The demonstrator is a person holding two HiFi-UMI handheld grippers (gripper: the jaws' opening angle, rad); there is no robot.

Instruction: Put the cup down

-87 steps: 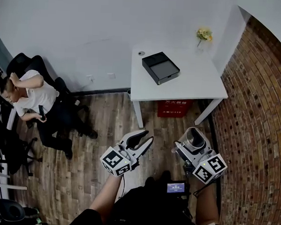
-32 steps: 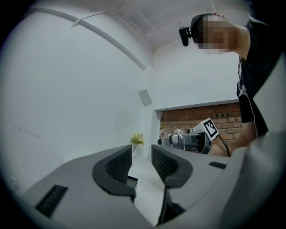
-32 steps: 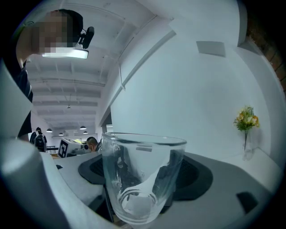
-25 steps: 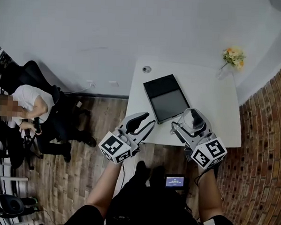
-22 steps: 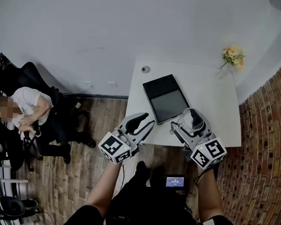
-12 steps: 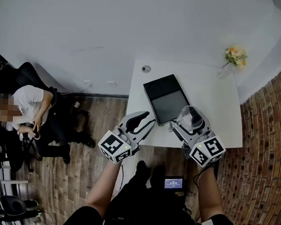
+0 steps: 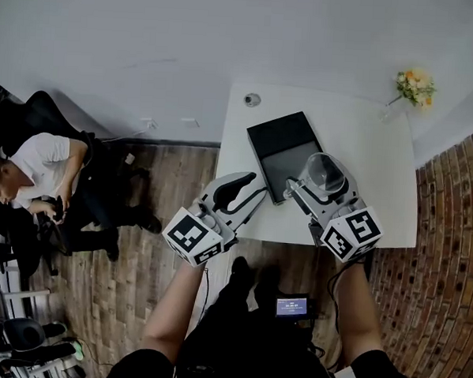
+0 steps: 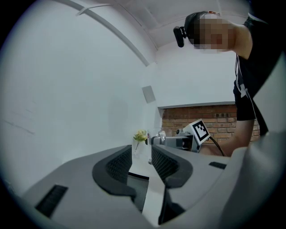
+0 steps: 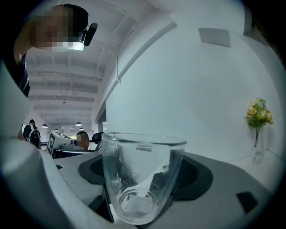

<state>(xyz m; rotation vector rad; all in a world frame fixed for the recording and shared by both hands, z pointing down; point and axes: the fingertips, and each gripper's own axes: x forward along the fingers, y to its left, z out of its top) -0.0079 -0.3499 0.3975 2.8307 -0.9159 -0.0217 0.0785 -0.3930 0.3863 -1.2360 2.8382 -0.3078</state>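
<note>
A clear glass cup (image 7: pixel 324 171) (image 9: pixel 140 176) stands upright between the jaws of my right gripper (image 7: pixel 317 181) (image 9: pixel 143 179), which is shut on it. It hangs over the white table (image 7: pixel 380 168), at the right edge of the black tray (image 7: pixel 283 151). My left gripper (image 7: pixel 248 189) (image 8: pixel 142 163) is open and holds nothing. It hovers at the table's front left edge, over the wooden floor. In the left gripper view the right gripper's marker cube (image 8: pixel 199 130) shows beyond the jaws.
A small vase of flowers (image 7: pixel 412 84) (image 9: pixel 257 129) (image 8: pixel 139 139) stands at the table's far right corner. A small round object (image 7: pixel 251 100) lies at its far left corner. A person (image 7: pixel 43 178) sits on a chair at the left. A brick wall (image 7: pixel 447 251) runs along the right.
Both grippers have come forward from over the floor to the table. The cup now hangs over the tabletop beside the tray, still held by the right gripper.
</note>
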